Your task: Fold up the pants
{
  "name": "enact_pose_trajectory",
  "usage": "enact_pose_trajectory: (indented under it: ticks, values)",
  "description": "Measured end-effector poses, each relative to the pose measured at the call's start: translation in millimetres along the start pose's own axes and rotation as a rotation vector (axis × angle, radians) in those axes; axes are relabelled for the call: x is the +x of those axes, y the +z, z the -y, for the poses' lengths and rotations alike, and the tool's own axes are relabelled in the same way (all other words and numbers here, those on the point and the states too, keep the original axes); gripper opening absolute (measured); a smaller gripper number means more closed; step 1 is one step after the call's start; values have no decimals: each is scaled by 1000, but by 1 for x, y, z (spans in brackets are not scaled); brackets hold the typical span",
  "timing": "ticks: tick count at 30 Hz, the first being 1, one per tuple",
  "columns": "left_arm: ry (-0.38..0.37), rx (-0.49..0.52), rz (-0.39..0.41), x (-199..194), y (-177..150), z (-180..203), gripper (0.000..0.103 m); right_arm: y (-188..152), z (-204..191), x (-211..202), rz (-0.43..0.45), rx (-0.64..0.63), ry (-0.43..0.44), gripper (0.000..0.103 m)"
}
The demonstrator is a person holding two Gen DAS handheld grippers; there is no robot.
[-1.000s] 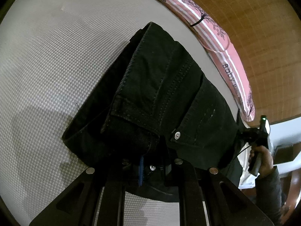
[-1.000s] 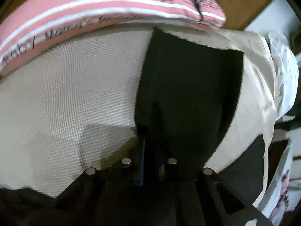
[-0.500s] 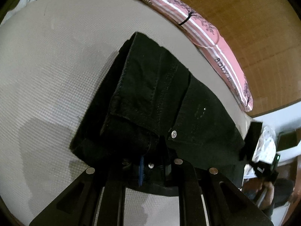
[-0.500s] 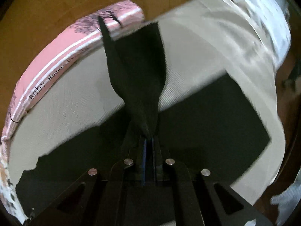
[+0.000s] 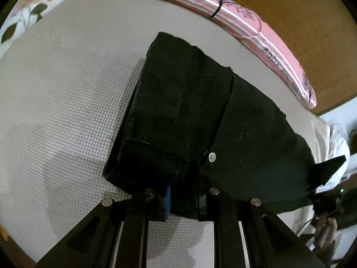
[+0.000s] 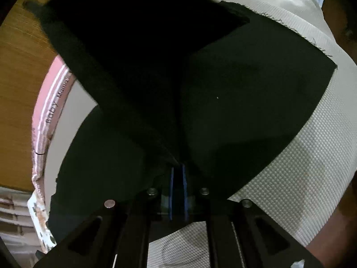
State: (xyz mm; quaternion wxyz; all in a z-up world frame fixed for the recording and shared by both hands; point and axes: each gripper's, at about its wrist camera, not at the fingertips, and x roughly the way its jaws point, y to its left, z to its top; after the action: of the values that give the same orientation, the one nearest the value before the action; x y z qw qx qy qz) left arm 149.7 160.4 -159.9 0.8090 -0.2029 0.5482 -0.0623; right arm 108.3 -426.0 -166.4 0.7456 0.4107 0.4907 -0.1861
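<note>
A bed (image 5: 55,102) with a pale, waffle-textured cover fills both views, and one pair of black pants (image 5: 200,120) lies on it, directly ahead of both tools. In the left wrist view, far left and beyond the tool, a floral fabric (image 5: 33,11) edges the bed; ahead and to the right one pink striped pillow (image 5: 263,33) runs along a wooden headboard (image 5: 301,6). The left tool (image 5: 183,198) grips the waistband end of the pants, the cloth bunched between its fingers while its jaws are opening slightly; one silver rivet (image 5: 212,157) shows just ahead to its right. Further right, at the pants' far end, the right tool (image 5: 328,201) is in a hand (image 5: 323,225), and white bedding (image 5: 339,138) lies beyond. In the right wrist view the headboard (image 6: 20,67) and pillow (image 6: 49,111) curve up the left side. The right tool (image 6: 177,192) pinches a raised fold of the pants (image 6: 245,111), which lifts up and away to the left above the flat leg; its blue pads (image 6: 171,192) stand narrowly apart, the jaws opening, with cloth between them at the tips. Right of the tool lies bare bed cover (image 6: 308,178). No containers are in view.
</note>
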Motion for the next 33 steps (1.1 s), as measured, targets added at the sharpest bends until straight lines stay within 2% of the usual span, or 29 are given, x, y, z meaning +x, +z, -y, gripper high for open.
enact_pose_trajectory:
  ticks: [3,7,8,11,16,21,23,25,26,30,33]
  values:
    - [44,49,5,-11,-4,7,27,5,9,0,-7,38,68,12]
    - [92,129,15,-29,-16,13,29,8,22,-2,1,55,128,21]
    - [106,150,29,-35,-20,15,29,8,28,-6,8,64,143,24]
    - [126,227,85,-51,-29,29,29,14,47,-15,51,95,175,25]
    - [66,396,137,-55,-46,80,30,33,85,-21,79,184,253,25]
    - [-20,560,112,-31,-62,145,30,50,108,-25,99,252,300,25]
    - [-58,630,113,-20,-70,175,30,59,110,-30,109,244,310,25]
    - [-83,698,125,-7,-82,204,30,66,110,-33,109,247,346,10]
    - [-93,717,125,-3,-84,213,30,70,109,-34,102,247,359,7]
    - [-128,805,83,23,-104,256,30,80,95,-44,101,232,391,6]
    - [-117,867,77,39,-117,278,30,87,83,-52,99,232,433,5]
